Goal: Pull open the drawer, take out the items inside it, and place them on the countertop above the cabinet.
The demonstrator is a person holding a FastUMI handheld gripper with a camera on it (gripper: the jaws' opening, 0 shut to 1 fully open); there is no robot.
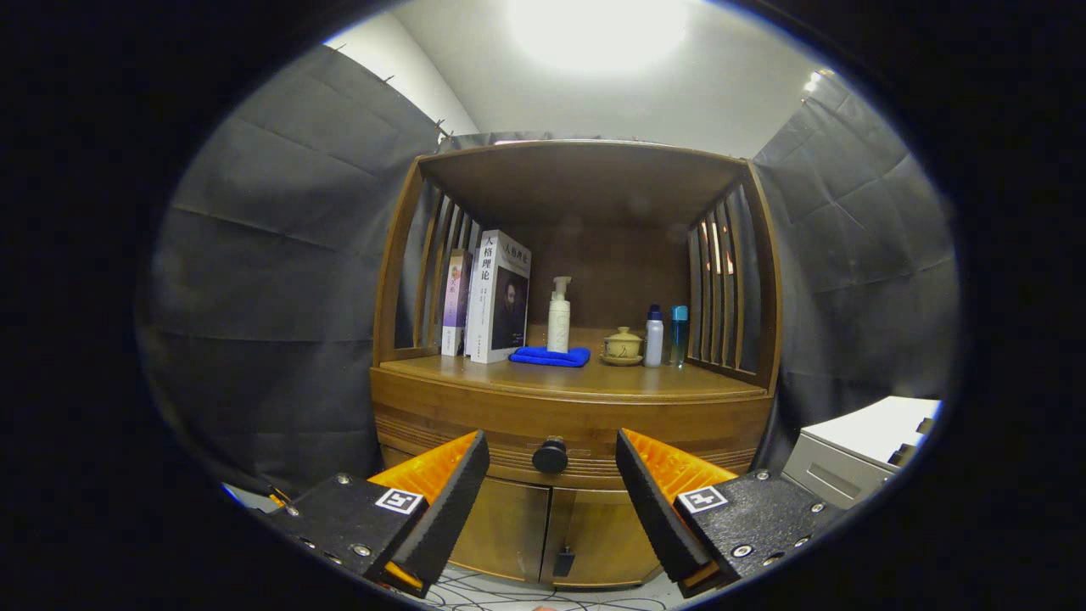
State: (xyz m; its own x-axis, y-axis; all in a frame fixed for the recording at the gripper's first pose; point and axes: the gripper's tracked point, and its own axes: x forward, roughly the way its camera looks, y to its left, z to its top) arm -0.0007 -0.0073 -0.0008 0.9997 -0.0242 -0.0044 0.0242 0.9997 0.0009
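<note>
**A:** ok so where's the drawer at right now?

**B:** The drawer (570,441) is shut, sitting flush in the front of the cabinet (407,407), right under the countertop (594,378). Its round dark knob (550,456) is dead centre, and it sits between the two fingers, a bit beyond their tips. Nothing's touching it.

**A:** and the gripper?

**B:** The gripper (551,445) has its jaws spread wide, holding nothing. Fingers are apart from the drawer front, one either side of the knob.

**A:** what's below the drawer?

**B:** Two cabinet doors (543,535) side by side, closed, with a small dark handle (562,560) near the seam where they meet.

**A:** anything on top already?

**B:** Yeah, the countertop has stuff on it toward the back. Two books (488,297) standing upright at the left by the slatted side wall. Next to them a blue cloth (551,357) lying flat, with a white pump bottle (558,316) standing just behind it or on its back edge, can't tell which. Then a small lidded cup (623,346) on a saucer, then a white bottle (652,337) and a blue bottle (680,335) close together near the right slats. The front part of the countertop is bare wood.

**A:** around the cabinet?

**B:** A grey-white box (857,454) off to the right, lower down.
</note>
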